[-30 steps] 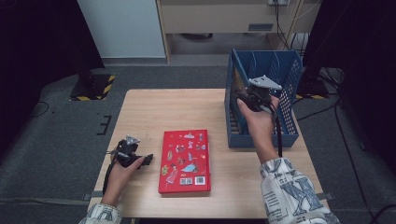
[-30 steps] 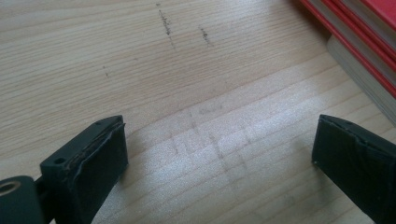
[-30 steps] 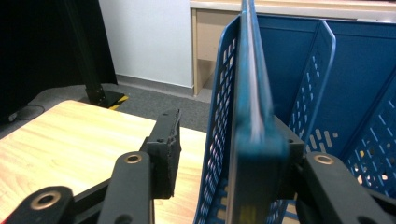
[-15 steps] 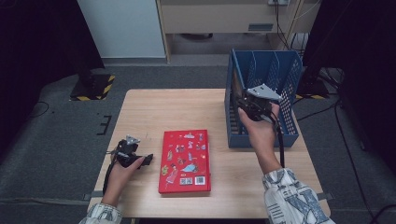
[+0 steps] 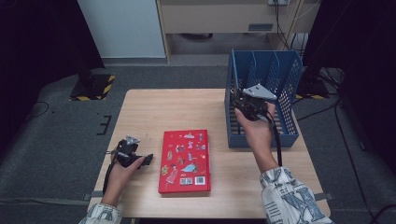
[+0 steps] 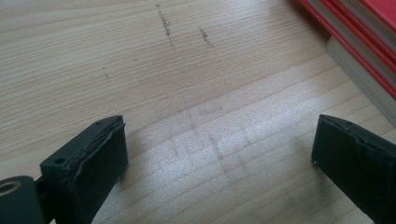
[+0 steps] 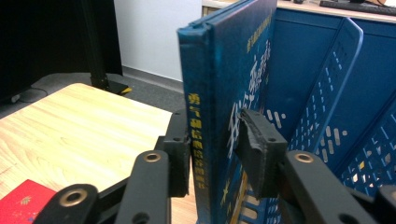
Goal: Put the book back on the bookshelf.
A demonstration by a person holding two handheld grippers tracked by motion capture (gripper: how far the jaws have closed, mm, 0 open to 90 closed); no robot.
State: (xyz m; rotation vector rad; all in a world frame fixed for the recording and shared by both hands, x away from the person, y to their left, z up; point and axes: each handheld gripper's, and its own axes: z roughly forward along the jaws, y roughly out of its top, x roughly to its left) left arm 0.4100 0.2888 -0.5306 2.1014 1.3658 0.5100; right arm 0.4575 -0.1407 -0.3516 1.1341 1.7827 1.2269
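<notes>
A blue hardcover book (image 7: 219,93) stands upright at the left end of the blue slotted file rack (image 5: 285,84), spine toward the right gripper view. My right gripper (image 7: 212,154) has a pad on each side of the book near the spine. Its jaws have just been opening slightly, and both pads still touch the covers. In the high view this gripper (image 5: 243,100) sits at the rack's left front. A red picture book (image 5: 185,161) lies flat on the wooden table (image 5: 163,107). My left gripper (image 5: 148,158) rests open just left of the red book, nothing between its jaws (image 6: 219,158).
The rack (image 7: 327,93) occupies the table's right rear and has several perforated dividers. The red book's page edges (image 6: 359,46) lie close to the left gripper's right jaw. Dark floor, a black stand base (image 5: 91,86) and cabinets surround the table.
The right hand and its gripper have shifted slightly nearer and to the left along the rack's front. The left hand and the red book have not moved.
</notes>
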